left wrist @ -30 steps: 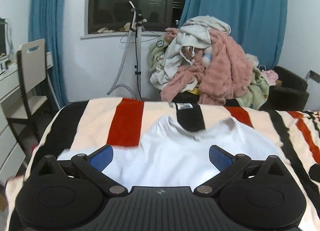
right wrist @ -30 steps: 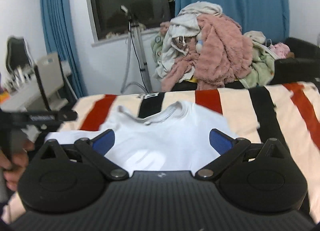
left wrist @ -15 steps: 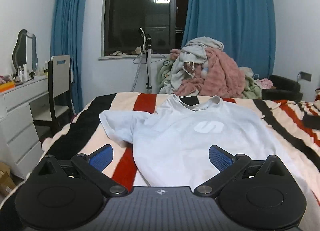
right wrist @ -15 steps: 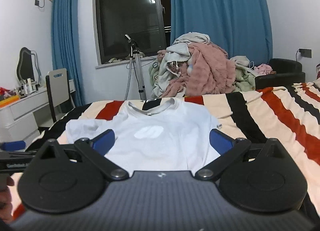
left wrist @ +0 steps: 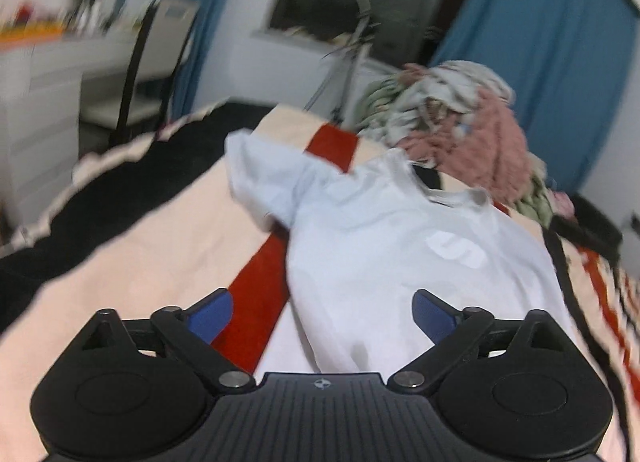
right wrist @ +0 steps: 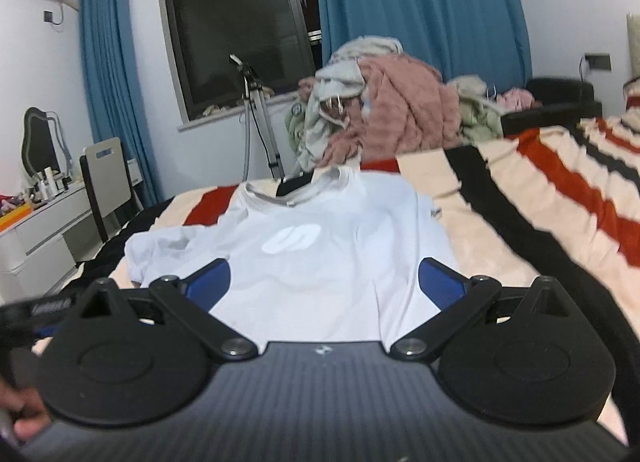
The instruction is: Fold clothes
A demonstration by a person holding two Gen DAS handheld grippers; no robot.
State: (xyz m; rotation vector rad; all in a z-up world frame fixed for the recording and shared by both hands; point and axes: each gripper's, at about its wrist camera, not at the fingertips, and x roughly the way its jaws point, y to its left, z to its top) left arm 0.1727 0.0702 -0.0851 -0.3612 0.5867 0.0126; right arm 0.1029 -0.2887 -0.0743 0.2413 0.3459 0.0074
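Note:
A white T-shirt [left wrist: 400, 246] with a pale logo lies face up on the striped bedspread [left wrist: 152, 262], collar toward the far end. It also shows in the right wrist view [right wrist: 320, 258]. Its left sleeve [left wrist: 264, 170] is spread out to the side. My left gripper [left wrist: 322, 312] is open and empty above the shirt's lower left edge. My right gripper [right wrist: 324, 278] is open and empty above the shirt's lower middle. The left gripper's body shows at the left edge of the right wrist view [right wrist: 28, 310].
A heap of clothes [right wrist: 380, 118] is piled beyond the bed's far end. A chair [right wrist: 108, 182] and white dresser [right wrist: 36, 230] stand to the left. A stand [right wrist: 260, 122] is by the window. The bedspread [right wrist: 540, 214] stretches off to the right.
Both grippers pulled back from the shirt a second ago, then the left one swung left and tilted, so its view is blurred. The right gripper moved slightly closer. Both stay open.

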